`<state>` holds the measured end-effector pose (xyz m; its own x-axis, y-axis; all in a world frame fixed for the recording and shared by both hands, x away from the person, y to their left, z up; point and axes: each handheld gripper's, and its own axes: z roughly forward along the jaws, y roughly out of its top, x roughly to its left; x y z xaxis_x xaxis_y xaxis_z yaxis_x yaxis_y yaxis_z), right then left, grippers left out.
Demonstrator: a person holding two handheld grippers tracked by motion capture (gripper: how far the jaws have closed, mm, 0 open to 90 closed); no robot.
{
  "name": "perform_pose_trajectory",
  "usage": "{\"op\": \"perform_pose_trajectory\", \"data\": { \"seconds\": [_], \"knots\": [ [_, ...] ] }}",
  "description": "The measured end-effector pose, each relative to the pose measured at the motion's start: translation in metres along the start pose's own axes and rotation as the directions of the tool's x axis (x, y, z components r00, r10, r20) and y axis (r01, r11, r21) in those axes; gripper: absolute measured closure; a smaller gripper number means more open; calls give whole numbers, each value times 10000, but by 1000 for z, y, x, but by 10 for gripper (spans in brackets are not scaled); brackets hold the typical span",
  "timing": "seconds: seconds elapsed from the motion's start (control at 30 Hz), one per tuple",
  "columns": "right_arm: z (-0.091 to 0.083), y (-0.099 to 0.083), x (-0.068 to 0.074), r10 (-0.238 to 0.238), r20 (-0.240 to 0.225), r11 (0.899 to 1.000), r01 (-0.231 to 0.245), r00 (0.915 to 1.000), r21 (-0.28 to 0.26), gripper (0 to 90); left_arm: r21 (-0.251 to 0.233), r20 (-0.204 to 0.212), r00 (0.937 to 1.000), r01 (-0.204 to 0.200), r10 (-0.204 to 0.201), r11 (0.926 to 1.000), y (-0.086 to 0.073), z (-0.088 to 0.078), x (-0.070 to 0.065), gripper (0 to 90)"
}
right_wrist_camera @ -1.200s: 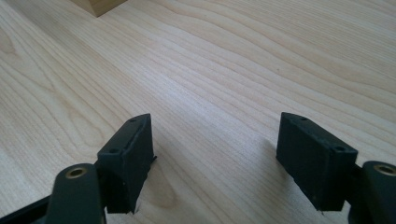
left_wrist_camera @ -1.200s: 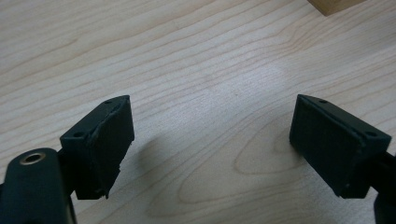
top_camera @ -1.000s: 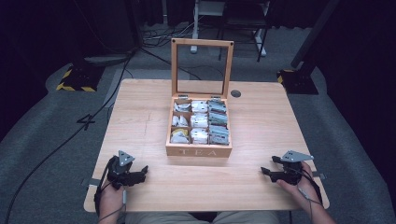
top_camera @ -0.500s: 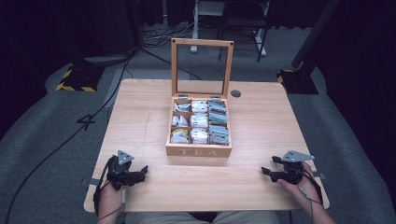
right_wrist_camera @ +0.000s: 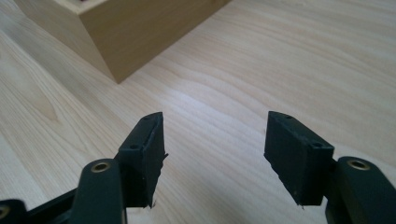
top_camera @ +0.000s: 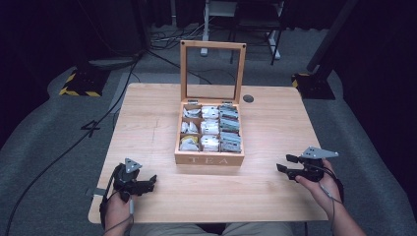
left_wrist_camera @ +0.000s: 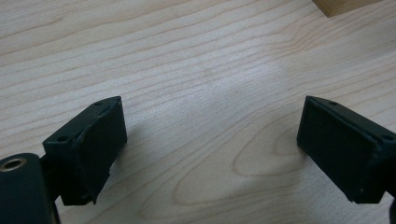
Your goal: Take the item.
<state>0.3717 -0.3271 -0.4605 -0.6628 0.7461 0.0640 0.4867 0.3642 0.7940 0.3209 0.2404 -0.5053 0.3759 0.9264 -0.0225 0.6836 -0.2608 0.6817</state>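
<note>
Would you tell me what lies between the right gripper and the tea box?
Bare wooden table: the high view shows nothing between the right gripper and the tea box.

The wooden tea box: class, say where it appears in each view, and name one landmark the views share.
High view: tea box at table centre, lid upright.
Left gripper view: a box corner at the top right edge.
Right gripper view: a box corner at upper left.
Shared landmark: the light wooden table.

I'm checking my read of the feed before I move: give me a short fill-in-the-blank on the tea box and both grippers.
1. The lid of the tea box stands ____.
2. The word on the box's front wall reads ____.
3. The left gripper and right gripper both have their jaws ____, with nothing between them.
4. Both grippers sit near the table's ____ edge, by the person.

Missing words: open; TEA; open; near
</note>
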Motion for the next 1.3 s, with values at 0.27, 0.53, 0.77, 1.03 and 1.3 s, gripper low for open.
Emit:
{"op": "perform_pose_trajectory", "data": {
  "seconds": [0.27, 0.53, 0.77, 1.03, 1.3],
  "knots": [
    [0, 34, 0, -387, -348, 9992, 382, 9986, -149, 417, 3, -82, 9998, 172, -172, 9999, -2, -2, -2, 89],
    [7, 66, 5, -673, -810, 9977, 667, 9944, -103, 442, -12, -95, 9998, 146, -146, 9999, -4, -4, -3, 87],
    [16, 88, 13, -861, -1142, 9963, 848, 9897, -170, 454, 5, -29, 9999, 156, -156, 9999, -4, -4, -3, 82],
    [36, 117, 31, -1072, -1575, 9939, 1017, 9817, -425, 465, 229, 240, 9996, -179, 174, 9996, -2, -1, -3, 3],
    [50, 138, 45, -1441, -1738, 9896, 1423, 9742, -227, 469, 252, 275, 9994, -203, 196, 9995, -1, 0, -2, 2]
  ]
}}
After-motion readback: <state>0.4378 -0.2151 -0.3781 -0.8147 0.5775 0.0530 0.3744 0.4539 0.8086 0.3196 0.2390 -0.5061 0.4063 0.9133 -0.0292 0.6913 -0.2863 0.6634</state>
